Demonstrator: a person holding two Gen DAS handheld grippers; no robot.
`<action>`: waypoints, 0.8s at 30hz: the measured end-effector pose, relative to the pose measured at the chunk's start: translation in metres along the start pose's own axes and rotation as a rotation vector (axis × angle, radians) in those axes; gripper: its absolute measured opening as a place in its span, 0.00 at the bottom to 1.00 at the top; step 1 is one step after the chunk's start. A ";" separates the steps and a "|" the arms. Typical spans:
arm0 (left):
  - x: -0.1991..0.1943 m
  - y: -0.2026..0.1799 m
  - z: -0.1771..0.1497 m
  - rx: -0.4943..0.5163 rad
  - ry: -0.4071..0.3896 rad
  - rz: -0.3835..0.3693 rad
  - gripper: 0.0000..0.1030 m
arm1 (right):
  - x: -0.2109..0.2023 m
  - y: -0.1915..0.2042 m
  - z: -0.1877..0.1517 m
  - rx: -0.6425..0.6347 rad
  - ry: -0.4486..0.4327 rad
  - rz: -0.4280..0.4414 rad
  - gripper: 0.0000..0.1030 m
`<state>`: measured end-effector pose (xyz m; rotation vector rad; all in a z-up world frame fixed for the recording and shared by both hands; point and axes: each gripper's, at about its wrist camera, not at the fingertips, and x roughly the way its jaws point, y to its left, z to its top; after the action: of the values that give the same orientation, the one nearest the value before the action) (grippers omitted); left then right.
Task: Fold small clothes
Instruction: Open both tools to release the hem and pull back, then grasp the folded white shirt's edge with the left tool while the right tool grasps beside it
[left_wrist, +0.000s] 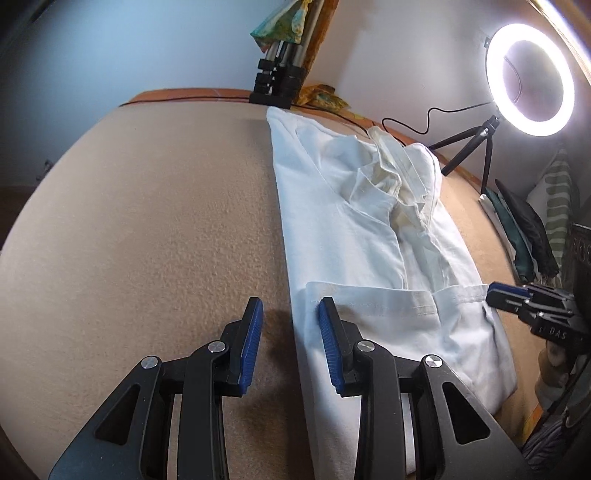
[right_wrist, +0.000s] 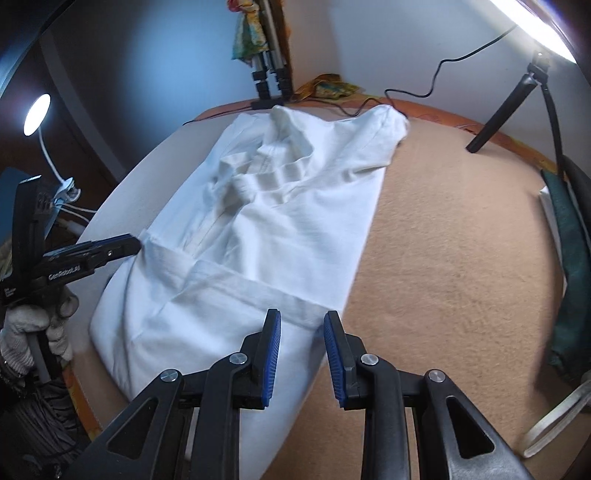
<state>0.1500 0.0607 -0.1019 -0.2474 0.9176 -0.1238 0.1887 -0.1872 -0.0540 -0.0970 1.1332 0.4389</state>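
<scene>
Nearest in the left wrist view, the left gripper (left_wrist: 290, 319) stands part-open with nothing pinched — one blue pad over the beige blanket (left_wrist: 147, 221), the other over the near left corner of the white garment (left_wrist: 351, 229). In the right wrist view the right gripper (right_wrist: 302, 334) is likewise part-open and empty, straddling the garment's (right_wrist: 280, 221) near right edge where the turned-up hem band ends. A gloved hand (right_wrist: 33, 332) holds the left tool at that view's left edge.

The garment lies lengthwise down the middle of the blanket (right_wrist: 461, 258), sides already folded inward, bottom hem flipped up into a band (left_wrist: 388, 295) across the near end. The far end, w/ the neck and bunched sleeve area, is lumpy.

Judgement: the step in hand looks like regrasping the near end for the next lengthwise fold. To do it well, take both near corners at matching spots, catching all layers incl. the hem band, not just the top one. Lift evenly, keep the cloth taut btwn the tools, carry it toward the far end and lay it square — the rumpled middle may need smoothing first.

Farther back: a tripod (left_wrist: 275, 81) at the far edge and a lit ring light (left_wrist: 530, 77) on the right.
</scene>
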 end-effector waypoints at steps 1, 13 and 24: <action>-0.002 0.001 0.002 -0.003 -0.006 -0.007 0.29 | -0.003 -0.003 0.002 0.004 -0.015 -0.011 0.26; -0.015 0.000 0.063 -0.012 -0.073 -0.120 0.43 | -0.032 -0.049 0.046 0.081 -0.138 0.002 0.43; 0.051 -0.052 0.152 0.050 -0.045 -0.222 0.57 | 0.007 -0.097 0.124 0.226 -0.154 0.138 0.45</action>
<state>0.3019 0.0241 -0.0397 -0.3039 0.8398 -0.3449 0.3345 -0.2370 -0.0205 0.2101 1.0334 0.4304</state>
